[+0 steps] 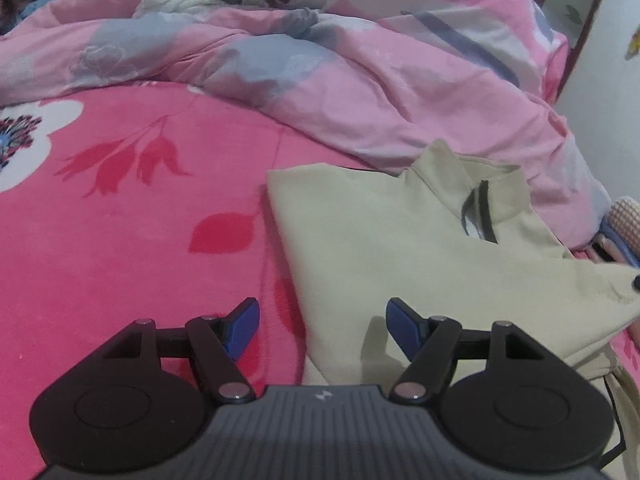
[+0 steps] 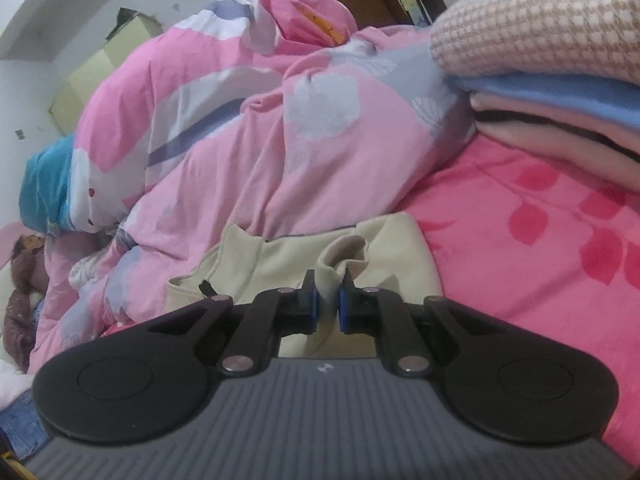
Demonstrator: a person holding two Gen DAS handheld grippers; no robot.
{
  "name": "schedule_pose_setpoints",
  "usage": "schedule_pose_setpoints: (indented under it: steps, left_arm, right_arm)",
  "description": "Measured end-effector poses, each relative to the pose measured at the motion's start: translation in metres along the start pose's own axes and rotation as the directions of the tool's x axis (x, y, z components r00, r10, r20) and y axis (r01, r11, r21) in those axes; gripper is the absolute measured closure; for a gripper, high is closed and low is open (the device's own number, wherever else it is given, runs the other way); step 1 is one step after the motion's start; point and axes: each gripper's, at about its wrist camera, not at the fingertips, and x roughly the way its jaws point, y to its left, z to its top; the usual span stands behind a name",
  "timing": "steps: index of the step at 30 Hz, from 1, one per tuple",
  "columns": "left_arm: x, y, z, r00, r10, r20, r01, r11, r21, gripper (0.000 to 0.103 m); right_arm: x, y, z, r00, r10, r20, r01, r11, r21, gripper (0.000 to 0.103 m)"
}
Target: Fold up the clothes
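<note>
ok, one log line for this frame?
left gripper: open, over shirt edge | right gripper: shut on beige shirt | surface: pink bedsheet

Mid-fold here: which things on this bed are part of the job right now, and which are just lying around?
In the job:
- beige garment
- right gripper, shut on a bunch of the garment
- left gripper, open over the garment's near edge
- stack of folded clothes

Lying about:
- pink floral duvet
- pink bedsheet
- stuffed toy

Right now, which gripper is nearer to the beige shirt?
Right. The right gripper has its jaws shut on a fold of the beige shirt; the left gripper hovers open over its edge, not touching.
</note>
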Motion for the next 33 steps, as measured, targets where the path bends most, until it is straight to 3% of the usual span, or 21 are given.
schedule_pose_setpoints:
  steps: [3,7,15,18,22,25,28,33]
  left_arm:
    - [0.006,-0.006,0.000,1.000,0.009,-0.016,-0.008,1.000,0.025,0.032]
    - [0.016,-0.010,-0.001,0.999,0.019,-0.037,-0.017,0.999,0.047,0.032]
    - [0.019,-0.017,0.002,0.999,0.031,-0.040,-0.028,0.997,0.071,0.031]
    - [0.021,-0.016,0.000,0.999,0.030,-0.044,-0.027,0.998,0.059,0.030]
    - [0.016,-0.014,0.001,0.999,0.017,-0.047,-0.014,0.998,0.060,0.030]
    - [0.005,-0.008,0.001,0.999,-0.007,-0.045,0.009,0.999,0.051,0.030]
    - [-0.006,-0.003,0.001,0.999,-0.031,-0.043,0.033,0.999,0.043,0.030]
    - [-0.020,0.009,-0.008,0.997,-0.033,-0.066,0.036,0.998,0.044,0.030]
  right_arm:
    - [-0.003,-0.007,-0.005,1.000,-0.010,-0.005,0.010,1.000,-0.017,0.095]
    - [0.007,-0.034,-0.020,0.995,-0.067,-0.074,0.068,0.998,0.012,0.095]
    - [0.004,-0.037,-0.014,0.999,0.004,-0.049,-0.002,0.999,0.045,0.095]
    - [0.014,-0.056,-0.035,0.988,-0.061,-0.141,0.069,0.996,0.055,0.094]
    - [0.002,-0.082,-0.038,0.989,-0.021,-0.149,0.055,0.971,0.231,0.089]
    - [-0.022,-0.065,-0.021,0.992,-0.089,-0.086,0.103,0.978,0.181,0.086]
    - [-0.038,-0.031,-0.012,0.998,-0.029,-0.052,0.034,0.994,0.102,0.086]
    - [-0.026,0.053,-0.036,0.989,0.084,-0.123,-0.100,0.986,-0.133,0.086]
